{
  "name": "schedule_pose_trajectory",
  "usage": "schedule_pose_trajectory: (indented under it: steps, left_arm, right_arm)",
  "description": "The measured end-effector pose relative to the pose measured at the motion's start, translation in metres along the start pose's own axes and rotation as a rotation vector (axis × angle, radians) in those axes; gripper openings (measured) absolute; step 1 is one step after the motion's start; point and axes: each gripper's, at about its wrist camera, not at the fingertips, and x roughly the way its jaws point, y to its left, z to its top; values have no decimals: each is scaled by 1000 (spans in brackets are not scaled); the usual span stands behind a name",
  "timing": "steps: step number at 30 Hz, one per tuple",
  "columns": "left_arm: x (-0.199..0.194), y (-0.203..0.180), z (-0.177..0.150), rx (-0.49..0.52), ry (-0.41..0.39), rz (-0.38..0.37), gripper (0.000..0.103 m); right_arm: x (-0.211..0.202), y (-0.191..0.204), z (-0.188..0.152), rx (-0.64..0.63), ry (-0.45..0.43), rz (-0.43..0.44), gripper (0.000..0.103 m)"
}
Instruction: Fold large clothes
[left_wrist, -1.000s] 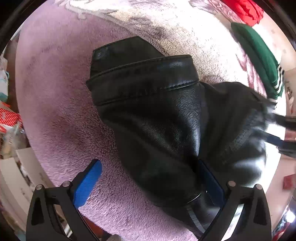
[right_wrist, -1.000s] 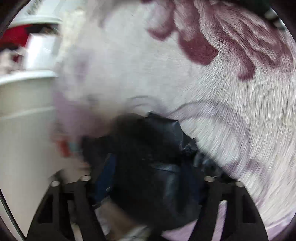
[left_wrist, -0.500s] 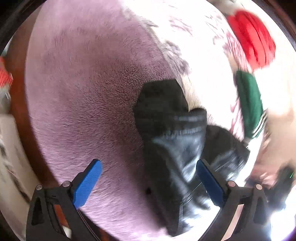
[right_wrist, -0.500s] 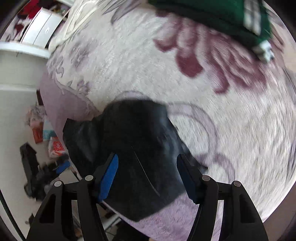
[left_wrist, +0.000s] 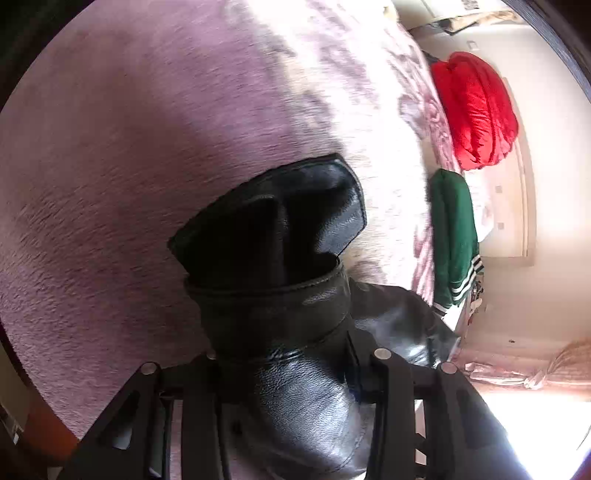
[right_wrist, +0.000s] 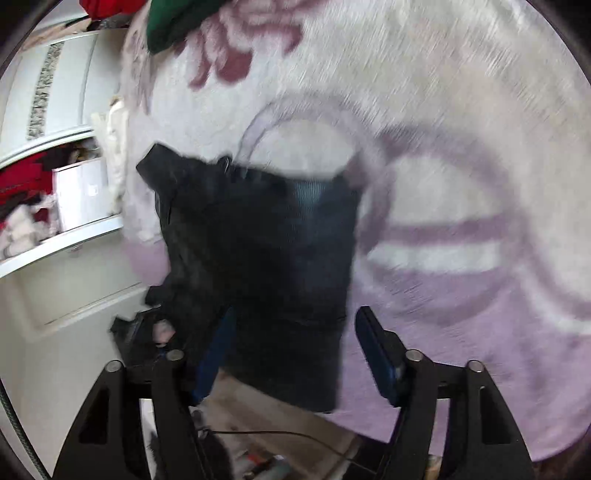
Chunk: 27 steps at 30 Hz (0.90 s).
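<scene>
A black leather jacket (left_wrist: 280, 266) lies bunched on a lilac and white plush blanket (left_wrist: 129, 155). In the left wrist view my left gripper (left_wrist: 291, 369) is shut on the jacket's leather, which bulges up between the arms and hides the pads. In the right wrist view the jacket (right_wrist: 266, 243) hangs over the bed edge, blurred. My right gripper (right_wrist: 295, 343) is open, its blue pads (right_wrist: 373, 347) either side of the jacket's lower part, not closed on it.
A red puffy garment (left_wrist: 476, 110) and a folded green garment with white stripes (left_wrist: 454, 236) lie at the far side of the bed. White cabinets and a shelf with clutter (right_wrist: 48, 206) stand left of the bed edge. Floor clutter shows below.
My left gripper went from open beside the jacket to shut on it. My right gripper has stayed open over the jacket since half a second ago and swung, the view blurring.
</scene>
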Motion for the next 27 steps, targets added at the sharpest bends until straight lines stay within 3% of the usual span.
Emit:
schedule_pose_trajectory:
  steps: [2, 4, 7, 9, 12, 14, 15, 16, 18, 22, 25, 27]
  left_arm:
    - [9, 17, 6, -32, 20, 7, 36]
    - [10, 35, 10, -74, 29, -14, 37]
    - [13, 42, 19, -96, 52, -50, 38]
    - [11, 35, 21, -75, 79, -48, 40]
    - [2, 27, 12, -72, 125, -105, 42]
    - [-5, 23, 2, -77, 152, -159, 51]
    - [-6, 23, -2, -77, 160, -168, 66]
    - [-7, 24, -7, -80, 165, -177, 69]
    - [-9, 33, -17, -92, 173, -197, 70]
    - [10, 47, -28, -146, 216, -213, 70]
    - [25, 43, -27, -135, 221, -226, 71]
    - [32, 35, -23, -126, 214, -230, 71]
  right_arm:
    - [29, -1, -1, -20, 22, -4, 76]
    - [48, -5, 5, -32, 2, -13, 93]
    - [68, -19, 20, -21, 5, 24, 103]
    - [77, -22, 27, -24, 41, 66, 103]
    - [67, -27, 21, -26, 94, 147, 103]
    - [66, -34, 14, -11, 132, 238, 103]
    - [72, -37, 13, -6, 145, 252, 103]
    - [80, -40, 12, -5, 160, 266, 103]
    - [99, -45, 15, 7, 176, 281, 103]
    - [130, -32, 25, 10, 172, 402, 103]
    - [147, -10, 32, -21, 172, 347, 103]
    - [151, -1, 34, -31, 147, 359, 103]
